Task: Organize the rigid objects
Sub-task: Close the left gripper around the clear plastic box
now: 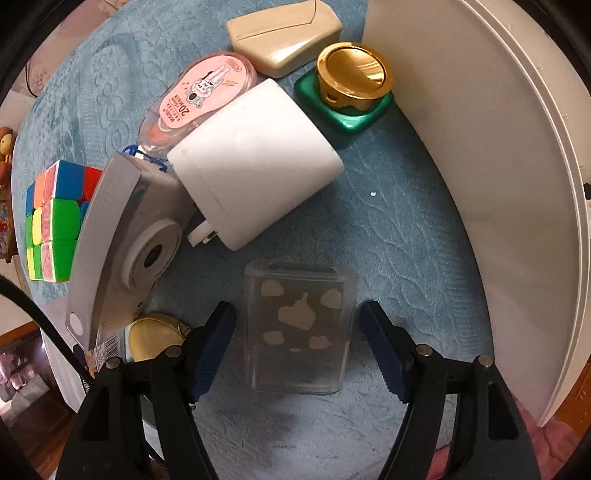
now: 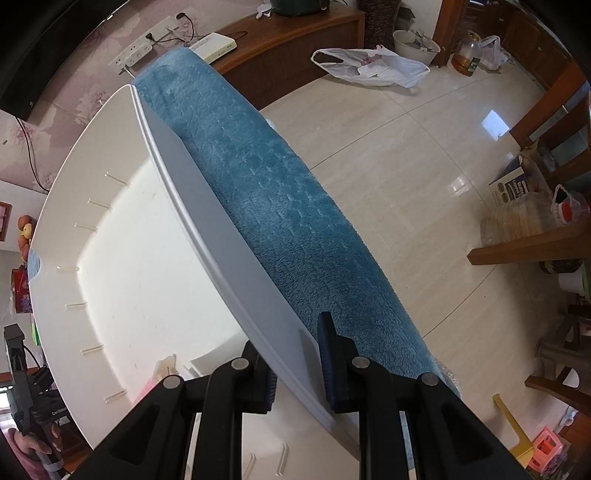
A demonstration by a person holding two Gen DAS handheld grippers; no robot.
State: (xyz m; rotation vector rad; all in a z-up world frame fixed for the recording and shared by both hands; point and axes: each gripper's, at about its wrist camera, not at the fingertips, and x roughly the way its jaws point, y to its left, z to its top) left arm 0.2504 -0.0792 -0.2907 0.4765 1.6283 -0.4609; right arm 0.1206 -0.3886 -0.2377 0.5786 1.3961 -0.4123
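Left gripper (image 1: 297, 343) points straight down over the blue fleece cloth (image 1: 406, 258), jaws spread wide with the clear plastic case (image 1: 299, 328) standing between the two blue pads (image 1: 218, 339); a sliver of cloth shows on each side of the case, so the pads straddle it without pressing. Judgement: this is the pre-grasp alignment, the spread set a little wider than the case so the fingers can drop around it before closing. The case lies flat, printed with pale cloud shapes, and sits apart from the other loose items clustered above it: a white charger block (image 1: 255, 166) with prongs toward the camera, a grey instant camera (image 1: 122, 251) leaning against it, a colour cube (image 1: 51, 221) at far left, a pink correction-tape dispenser (image 1: 199, 96), a beige case (image 1: 284, 33), a green bottle with gold cap (image 1: 351, 85), and a gold disc (image 1: 155, 339) partly hidden beside the left finger. Right gripper (image 2: 297, 369) is nearly closed, clamped on the near wall of the white bin (image 2: 221, 240); one pad sits inside the wall, one outside. Judgement: this hold steadies the bin so it does not slide on the fleece while items are dropped in. Bin contents: the visible floor is mostly bare; a pale object and something pink show near the bottom edge, too obscured by the gripper to identify.
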